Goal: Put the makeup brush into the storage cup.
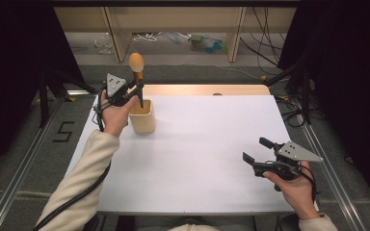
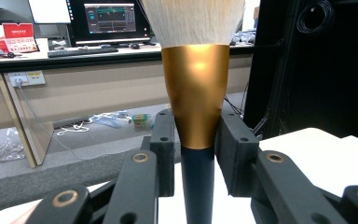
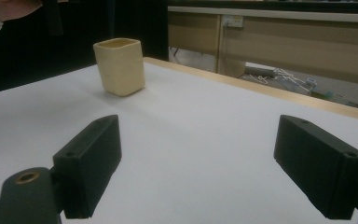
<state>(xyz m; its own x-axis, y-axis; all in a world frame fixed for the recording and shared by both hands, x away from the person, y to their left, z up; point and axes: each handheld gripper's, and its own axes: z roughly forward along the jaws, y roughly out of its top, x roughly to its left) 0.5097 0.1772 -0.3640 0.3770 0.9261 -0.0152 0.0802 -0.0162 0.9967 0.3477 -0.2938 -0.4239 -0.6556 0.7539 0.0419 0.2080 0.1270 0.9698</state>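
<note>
Risk was tipping: left tongs (image 1: 137,91) clamped the makeup brush (image 2: 196,93) above the cream cup (image 1: 142,116) near the tabletop's (image 1: 212,144) far-left corner; right tongs (image 1: 256,155) sat apart, empty.

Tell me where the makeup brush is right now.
In the high view the makeup brush stands upright at the table's far left, bristles up, clamped in the left gripper directly above the cream cup.

The cup (image 1: 142,117) stands on the surface (image 1: 207,144) at its far left. The brush (image 1: 137,72) rises upright above the cup, held by the left gripper (image 1: 136,91). The right gripper (image 1: 255,156) sits near right, well apart
</note>
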